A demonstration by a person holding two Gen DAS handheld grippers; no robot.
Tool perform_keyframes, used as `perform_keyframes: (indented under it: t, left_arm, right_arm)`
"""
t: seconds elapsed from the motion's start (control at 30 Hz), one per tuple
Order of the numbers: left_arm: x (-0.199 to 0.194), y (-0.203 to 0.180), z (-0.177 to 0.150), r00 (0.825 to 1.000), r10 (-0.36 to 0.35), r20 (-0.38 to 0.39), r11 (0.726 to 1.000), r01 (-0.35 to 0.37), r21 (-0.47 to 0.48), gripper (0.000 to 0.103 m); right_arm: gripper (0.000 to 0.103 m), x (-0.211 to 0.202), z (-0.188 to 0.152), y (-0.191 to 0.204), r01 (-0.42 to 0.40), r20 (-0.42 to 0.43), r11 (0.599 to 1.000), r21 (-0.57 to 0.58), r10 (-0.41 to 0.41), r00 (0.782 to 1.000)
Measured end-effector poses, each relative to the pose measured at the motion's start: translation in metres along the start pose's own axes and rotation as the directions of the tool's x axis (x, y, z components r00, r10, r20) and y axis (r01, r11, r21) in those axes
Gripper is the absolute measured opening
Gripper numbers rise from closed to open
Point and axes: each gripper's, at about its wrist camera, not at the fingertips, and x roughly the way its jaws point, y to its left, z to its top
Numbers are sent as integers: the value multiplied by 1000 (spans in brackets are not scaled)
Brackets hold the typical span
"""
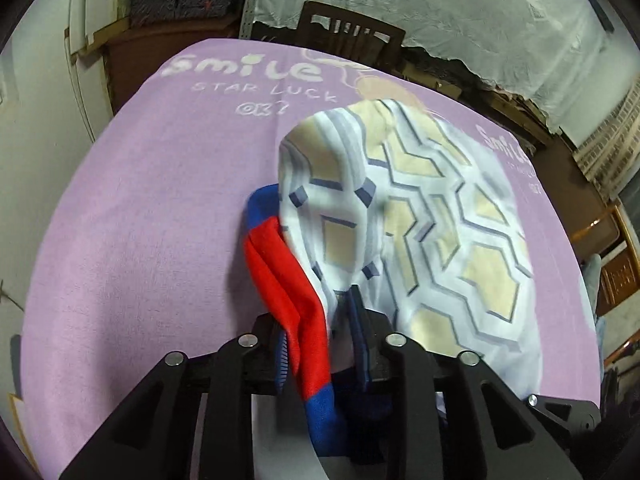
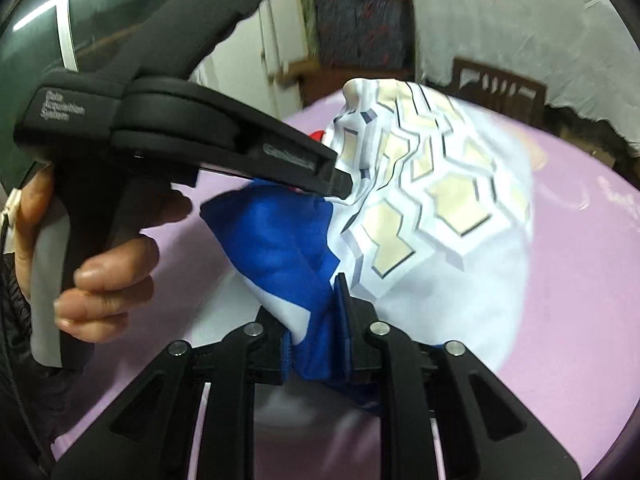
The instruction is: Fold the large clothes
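A large garment [image 1: 420, 216], white with cream and grey hexagon print and red and blue trim [image 1: 288, 280], hangs bunched above a table under a purple cloth [image 1: 140, 200]. My left gripper [image 1: 324, 344] is shut on its red and blue edge. My right gripper [image 2: 320, 336] is shut on a blue and white fold of the same garment [image 2: 440, 184]. In the right wrist view the left gripper [image 2: 340, 184], held by a hand [image 2: 100, 280], pinches the cloth just ahead and to the left. The lower part of the garment is hidden behind both grippers.
The purple cloth [image 2: 560, 280] carries white "smile" lettering [image 1: 248, 70]. A dark wooden chair [image 1: 352, 36] stands at the far table edge under a white lace curtain [image 1: 460, 12]. Wooden furniture [image 1: 616, 264] is at the right, a white wall [image 1: 36, 140] at the left.
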Motion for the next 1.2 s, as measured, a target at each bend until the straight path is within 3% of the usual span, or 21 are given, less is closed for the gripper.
perform_keyframes:
  t: [0.17,0.27,0.37,0.47,0.53,0.67,0.77,0.8,0.93,1.07,1.2]
  left_arm:
    - [8,6,-5,996,92,18,995,-92,30,49]
    - [6,8,-8,994,107,21,994,-108,27,53]
    - [2,12,-13,987,158,27,987,-158,14,63]
    - [-7,28,-17,989,146,15,989,-146,-33,63]
    - [-19,38,-21,987,157,26,985,-155,-72,62]
    - [-40,43,-27,989,130,66,987,-122,-106,62]
    - [-46,26,-34,991,105,88,993,-100,-61,62]
    - [-44,20,-35,989,117,85,992,-113,-47,62]
    - [-27,8,-39,988,144,50,990,-143,-16,61]
    - [-15,8,-41,986,164,33,986,-164,2,61]
    - [-12,5,-44,982,186,36,982,-187,22,63]
  right_arm:
    - [16,14,3,5,-15,-19,1000,-1,15,1000]
    - [18,19,3,-2,-19,-9,1000,-17,18,1000]
    - [19,18,-3,-10,-57,-6,998,-5,56,998]
    - [34,1,-10,-13,-113,13,994,5,112,994]
    - [55,-15,-18,-13,-146,36,989,7,145,989]
    - [61,-49,-31,-22,-127,107,992,-3,127,986]
    - [61,-69,-24,-44,-147,187,987,63,133,973]
    - [59,-69,-17,-53,-144,199,986,86,125,972]
    - [27,-51,14,-91,-153,189,966,208,114,975]
    - [22,-23,23,-114,-136,146,955,263,100,984]
    - [11,-9,11,-123,-127,116,949,290,96,989]
